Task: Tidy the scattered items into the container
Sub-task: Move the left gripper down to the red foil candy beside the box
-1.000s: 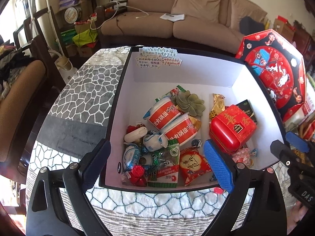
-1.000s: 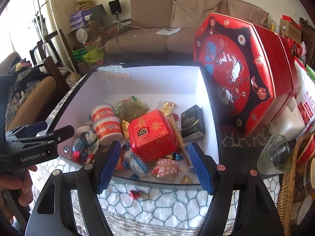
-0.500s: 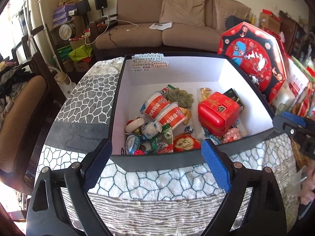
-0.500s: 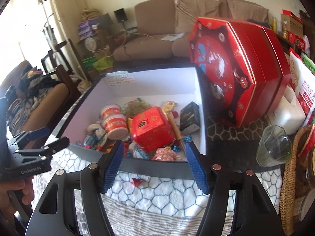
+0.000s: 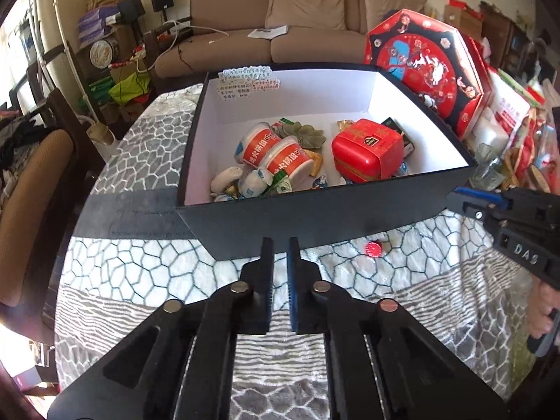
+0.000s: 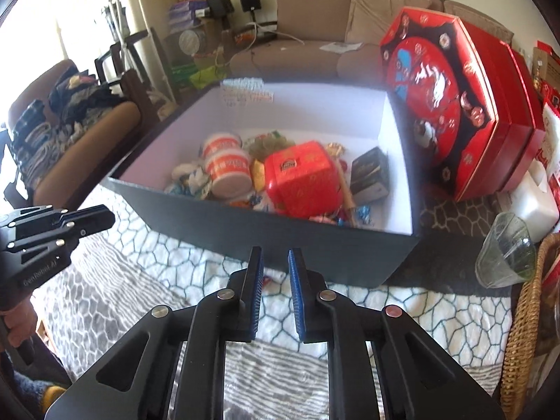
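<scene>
A black box with a white inside (image 5: 315,210) (image 6: 245,234) stands on the patterned tablecloth. It holds a red tin (image 5: 367,147) (image 6: 301,178), two red-and-white cups (image 5: 276,154) (image 6: 227,169) and several wrapped sweets. One red foil candy (image 5: 373,248) lies on the cloth outside the box's front wall. In the right wrist view only a red sliver of that candy (image 6: 267,280) shows by the left finger. My left gripper (image 5: 279,241) (image 6: 105,215) hangs shut and empty before the box. My right gripper (image 6: 274,252) (image 5: 453,197) is closing to a narrow gap above the cloth, gripping nothing.
A large red octagonal gift box (image 5: 423,66) (image 6: 455,105) leans right of the container. A clear glass (image 6: 507,252) and a wicker basket (image 6: 532,315) stand at the right table edge. A brown chair (image 5: 31,192) is left, a sofa (image 5: 280,35) behind.
Both grippers pulled back from over the box toward the near side of the table. Their jaws went from wide apart to nearly together. The red candy on the cloth now shows in the left wrist view.
</scene>
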